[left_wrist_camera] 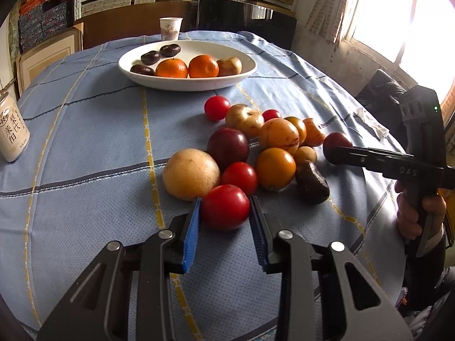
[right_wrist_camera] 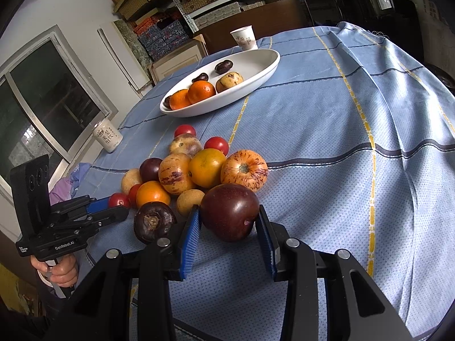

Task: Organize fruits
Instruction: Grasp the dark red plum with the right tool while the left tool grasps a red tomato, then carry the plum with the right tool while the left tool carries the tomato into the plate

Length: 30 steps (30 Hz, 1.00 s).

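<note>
A round table under a blue checked cloth (left_wrist_camera: 85, 147) is filling both views. At its far side a white oval dish (left_wrist_camera: 187, 82) is sitting, already holding two oranges (left_wrist_camera: 171, 68), a speckled yellow fruit and three dark ones, so it appears to be serving as the place where sorted fruit is being gathered. Nearer, a loose heap of fruit (right_wrist_camera: 199, 170) is lying on the cloth, still waiting to be moved.

The left gripper (left_wrist_camera: 226, 209) is reaching into the near edge of the heap with its blue pads pressing both sides of a red tomato (left_wrist_camera: 224, 206), which is resting on the cloth; the grip looks ready for lifting. The right gripper (right_wrist_camera: 229, 218) is closing around a dark red plum (right_wrist_camera: 229, 211) at the heap's right end, the left pad touching and the right pad just beside it.

A large tan fruit (left_wrist_camera: 190, 177) is touching the tomato's left side, and a second tomato is sitting right behind it, so both may roll when it lifts. A white can (left_wrist_camera: 12, 133) is standing far left, and a paper cup (left_wrist_camera: 170, 28) beyond the dish.
</note>
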### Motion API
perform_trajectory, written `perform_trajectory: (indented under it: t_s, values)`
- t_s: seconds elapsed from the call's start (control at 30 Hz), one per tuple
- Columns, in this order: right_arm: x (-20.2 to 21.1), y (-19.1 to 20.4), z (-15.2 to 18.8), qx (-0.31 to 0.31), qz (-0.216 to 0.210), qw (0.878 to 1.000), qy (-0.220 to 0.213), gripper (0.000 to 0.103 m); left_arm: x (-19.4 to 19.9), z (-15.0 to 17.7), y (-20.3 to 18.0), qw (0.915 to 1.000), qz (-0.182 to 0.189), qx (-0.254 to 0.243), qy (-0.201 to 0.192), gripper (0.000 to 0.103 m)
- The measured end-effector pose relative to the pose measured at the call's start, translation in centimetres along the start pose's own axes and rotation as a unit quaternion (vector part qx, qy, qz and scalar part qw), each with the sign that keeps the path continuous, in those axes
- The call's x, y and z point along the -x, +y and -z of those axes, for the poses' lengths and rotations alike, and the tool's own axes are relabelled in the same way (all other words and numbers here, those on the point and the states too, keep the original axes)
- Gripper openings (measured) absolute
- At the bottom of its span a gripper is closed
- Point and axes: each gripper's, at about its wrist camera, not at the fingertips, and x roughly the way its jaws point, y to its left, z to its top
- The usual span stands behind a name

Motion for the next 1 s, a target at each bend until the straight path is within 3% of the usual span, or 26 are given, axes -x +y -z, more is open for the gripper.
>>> perform_trajectory:
  t_s: [0.13,0.27,0.4,0.5,0.63,0.73,0.8,1.0]
  values:
    - [0.6,0.4,0.0,0.01,0.002,1.0,-0.007,0.039,0.3,0.0,0.5,0.9997,0.02,0.013,-0.004,0.033]
    - [1.9,1.1,-1.0,0.028,0.0,0.999,0.021,0.039,1.3,-0.5,1.4,0.9992,0.031,0.026,-0.007,0.033]
    - [3.7,2.8,-4.2,0.059,-0.008,0.998,0.033,0.039,2.9,-3.4,2.5,0.9992,0.026,0.028,-0.014,0.033]
    - [3.3,4.6,-7.4,0.099,0.006,0.995,0.004,0.039,3.3,-7.9,3.5,0.9988,0.004,0.033,-0.035,0.033]
    - [-0.3,5.2,-11.9,0.098,0.018,0.994,-0.054,0.039,0.4,-13.4,5.2,0.9962,-0.034,0.067,-0.044,0.033]
    - [-3.8,4.7,-14.8,0.088,0.05,0.992,-0.068,0.039,-3.1,-16.4,6.1,0.995,-0.059,0.076,-0.027,0.033]
    - [-6.1,4.4,-16.2,0.089,0.081,0.99,-0.068,0.039,-5.1,-17.8,6.8,0.9943,-0.066,0.081,-0.017,0.033]
    - [-11.1,2.6,-18.2,0.058,0.086,0.994,-0.031,0.041,-8.8,-19.0,8.1,0.9916,-0.089,0.094,-0.001,0.037]
